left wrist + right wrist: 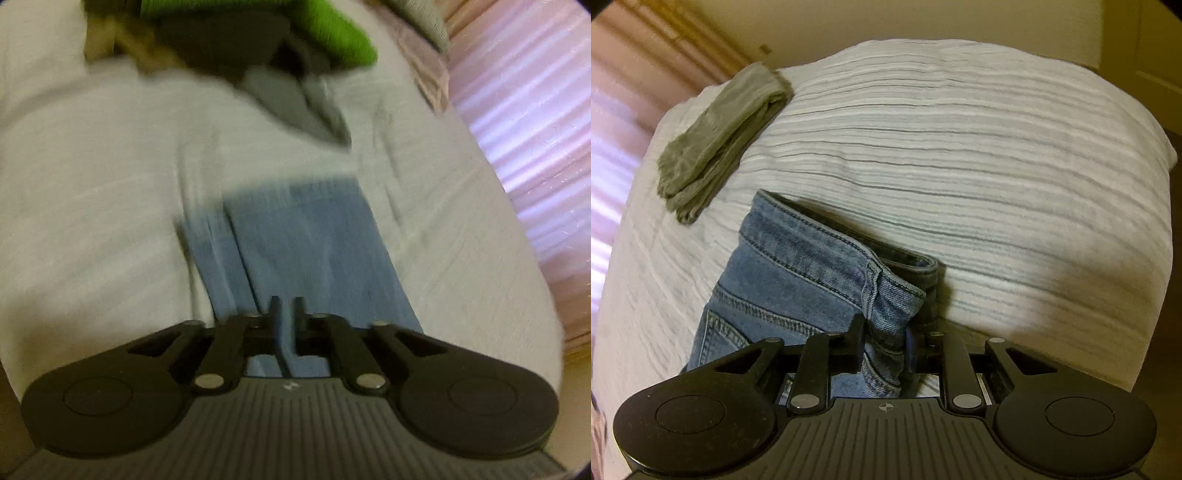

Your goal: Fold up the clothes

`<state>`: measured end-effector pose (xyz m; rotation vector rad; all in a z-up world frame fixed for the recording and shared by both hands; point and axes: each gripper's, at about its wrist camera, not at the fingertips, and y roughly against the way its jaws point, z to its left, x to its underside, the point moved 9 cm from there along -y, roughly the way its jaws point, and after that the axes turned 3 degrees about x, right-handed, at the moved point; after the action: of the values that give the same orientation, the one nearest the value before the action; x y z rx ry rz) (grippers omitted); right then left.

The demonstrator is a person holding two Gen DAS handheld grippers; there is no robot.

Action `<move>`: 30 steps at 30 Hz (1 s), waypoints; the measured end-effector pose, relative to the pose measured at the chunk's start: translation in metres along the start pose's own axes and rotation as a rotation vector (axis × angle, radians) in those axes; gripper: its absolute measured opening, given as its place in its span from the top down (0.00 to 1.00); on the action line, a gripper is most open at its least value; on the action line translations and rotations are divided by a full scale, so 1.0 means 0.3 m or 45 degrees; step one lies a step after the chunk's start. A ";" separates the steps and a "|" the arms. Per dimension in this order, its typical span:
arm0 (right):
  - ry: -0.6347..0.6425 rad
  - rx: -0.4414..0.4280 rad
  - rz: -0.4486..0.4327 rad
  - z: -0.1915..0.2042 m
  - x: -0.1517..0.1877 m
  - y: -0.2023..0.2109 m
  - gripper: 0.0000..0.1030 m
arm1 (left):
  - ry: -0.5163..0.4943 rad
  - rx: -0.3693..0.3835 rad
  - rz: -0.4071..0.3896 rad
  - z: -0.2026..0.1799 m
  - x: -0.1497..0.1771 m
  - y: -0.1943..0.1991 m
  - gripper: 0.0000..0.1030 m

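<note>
Right now the jeans [798, 280] lie on the striped bedspread [997, 147], and your right gripper [886, 343] pinches the waistband end to anchor it. Your left gripper [286, 314] sits over the leg end, jaws narrow with a slim gap, denim between them; whether they press it, I cannot tell. A folded grey garment [716, 140] waits aside, unfolded clothes [258, 48] beyond.
</note>
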<state>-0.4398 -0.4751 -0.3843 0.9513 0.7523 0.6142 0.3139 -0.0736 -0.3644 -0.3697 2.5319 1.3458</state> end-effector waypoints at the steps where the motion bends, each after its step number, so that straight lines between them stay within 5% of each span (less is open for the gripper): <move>1: -0.010 -0.003 -0.009 -0.004 0.004 -0.001 0.82 | 0.014 0.008 0.020 -0.001 0.026 -0.017 0.70; 9: -0.004 0.000 -0.011 -0.005 0.003 -0.005 0.82 | 0.092 0.005 -0.011 0.031 0.075 -0.120 0.73; 11: -0.002 -0.001 -0.006 -0.003 -0.001 0.000 0.82 | 0.072 0.011 -0.033 0.023 0.058 -0.123 0.99; 18: 0.082 -0.002 0.032 0.000 -0.052 0.033 0.82 | -0.189 0.069 -0.123 -0.051 0.043 0.032 1.00; 30: 0.089 0.009 0.033 0.000 -0.049 0.023 0.82 | -0.386 -0.071 -0.071 0.009 0.099 0.019 0.98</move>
<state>-0.4496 -0.4828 -0.3739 0.9510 0.8059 0.6710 0.2846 -0.0714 -0.3714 -0.2255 2.2252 1.3409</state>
